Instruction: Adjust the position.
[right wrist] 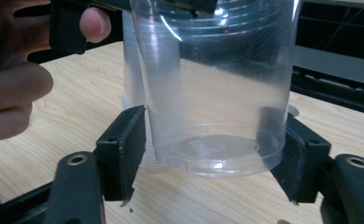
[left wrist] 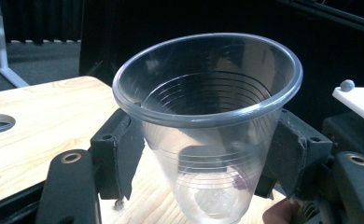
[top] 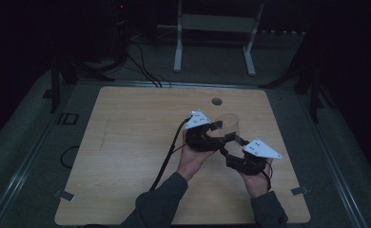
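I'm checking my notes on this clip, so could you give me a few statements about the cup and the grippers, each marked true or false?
1. The cup is clear plastic. True.
2. The cup lies on its side. False: it is upright, mouth up.
3. The left gripper has a jaw on each side of the cup. True.
4. The right gripper is far from the cup. False: its jaws flank the cup's base.
5. The table is glass. False: it is wood.

A light wooden desk has a round cable hole near its far edge. Beyond it on the grey carpet stands a white metal frame, with black cables trailing left.
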The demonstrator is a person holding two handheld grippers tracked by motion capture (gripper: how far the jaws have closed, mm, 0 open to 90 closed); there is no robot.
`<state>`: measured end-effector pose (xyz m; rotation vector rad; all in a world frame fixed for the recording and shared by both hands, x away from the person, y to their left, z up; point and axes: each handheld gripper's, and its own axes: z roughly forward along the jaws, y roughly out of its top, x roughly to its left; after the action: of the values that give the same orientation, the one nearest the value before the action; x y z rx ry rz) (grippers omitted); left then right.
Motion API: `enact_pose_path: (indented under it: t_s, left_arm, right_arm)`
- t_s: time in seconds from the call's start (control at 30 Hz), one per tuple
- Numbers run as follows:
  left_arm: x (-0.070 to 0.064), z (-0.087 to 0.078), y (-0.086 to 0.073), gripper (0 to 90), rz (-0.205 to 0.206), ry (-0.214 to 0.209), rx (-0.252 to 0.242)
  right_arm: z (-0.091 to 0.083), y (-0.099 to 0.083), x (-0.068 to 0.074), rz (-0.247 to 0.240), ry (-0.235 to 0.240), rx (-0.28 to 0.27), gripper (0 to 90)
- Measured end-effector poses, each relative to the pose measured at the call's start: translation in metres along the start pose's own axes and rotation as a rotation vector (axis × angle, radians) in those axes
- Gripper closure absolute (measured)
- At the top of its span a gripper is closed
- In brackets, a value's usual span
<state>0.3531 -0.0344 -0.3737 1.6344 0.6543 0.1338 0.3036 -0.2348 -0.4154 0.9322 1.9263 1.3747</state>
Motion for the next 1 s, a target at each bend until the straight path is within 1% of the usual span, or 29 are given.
enact_pose_path:
  t_s: [0.1, 0.27, 0.43, 0.6, 0.73, 0.83, 1.0]
  left_arm:
    - [0.000, -0.001, 0.000, 32.0, 0.002, 0.001, 0.002]
    - [0.002, -0.002, -0.001, 32.0, 0.013, 0.014, 0.012]
    - [0.001, -0.001, -0.002, 32.0, 0.038, 0.023, 0.030]
    - [-0.001, 0.001, -0.004, 32.0, 0.078, 0.029, 0.063]
    - [-0.003, 0.002, -0.005, 32.0, 0.111, 0.033, 0.092]
    - [-0.004, 0.003, -0.006, 31.9, 0.131, 0.040, 0.106]
    - [-0.005, 0.003, -0.006, 31.5, 0.139, 0.043, 0.111]
  right_arm:
    - [0.000, 0.001, -0.002, -0.001, 0.012, 0.012, 29.1]
    - [-0.003, 0.004, -0.005, -0.007, 0.028, 0.019, 26.5]
    - [-0.005, 0.008, -0.009, -0.011, 0.048, 0.039, 24.2]
    - [-0.004, 0.010, -0.011, -0.021, 0.077, 0.067, 24.3]
    - [-0.001, 0.010, -0.010, -0.033, 0.097, 0.090, 24.7]
    - [0.000, 0.009, -0.010, -0.034, 0.105, 0.097, 27.5]
    - [0.002, 0.008, -0.010, -0.029, 0.114, 0.107, 32.2]
